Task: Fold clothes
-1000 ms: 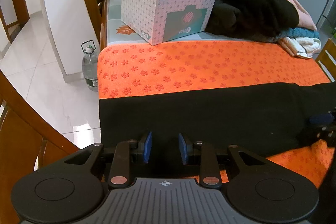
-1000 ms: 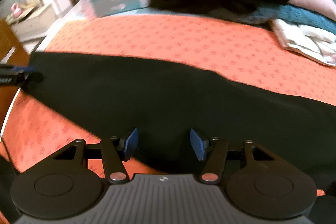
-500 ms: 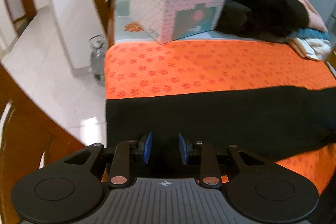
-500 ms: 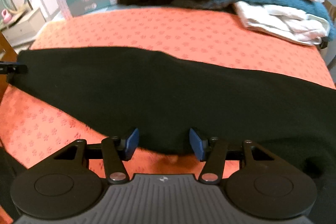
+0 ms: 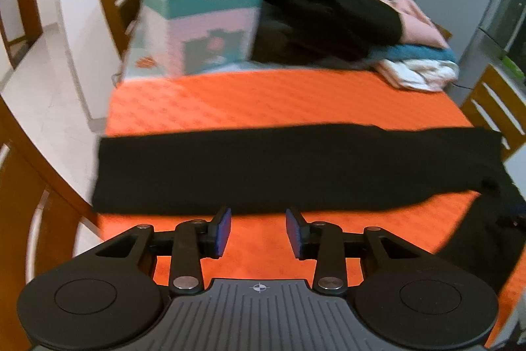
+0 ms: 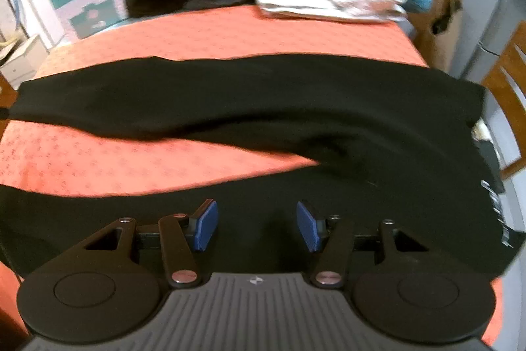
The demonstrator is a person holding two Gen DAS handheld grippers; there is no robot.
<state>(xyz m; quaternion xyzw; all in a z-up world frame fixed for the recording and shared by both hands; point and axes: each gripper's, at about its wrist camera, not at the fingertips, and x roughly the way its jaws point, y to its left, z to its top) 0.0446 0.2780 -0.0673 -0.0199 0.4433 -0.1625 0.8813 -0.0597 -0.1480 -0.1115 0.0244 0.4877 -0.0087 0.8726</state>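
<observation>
A long black garment (image 5: 279,166) lies stretched across the orange mat (image 5: 279,101), one leg flat from left to right. In the right wrist view the black garment (image 6: 250,101) forks, with a second part running along the near edge under the gripper. My left gripper (image 5: 258,232) is open above bare mat just in front of the garment's near edge, holding nothing. My right gripper (image 6: 256,226) is open over the near black part, with nothing between its blue pads (image 6: 205,226).
Stacked teal and pink boxes (image 5: 203,22) stand at the back left. A pile of clothes (image 5: 345,22), black, pink, teal and white, sits at the back right. Wooden chairs (image 5: 493,107) flank the table; one chair (image 5: 33,203) is close on my left.
Both grippers have pulled back and risen away from the garment. The left one, which stood over the cloth's left end, now hangs over bare mat. The garment lies flat, released.
</observation>
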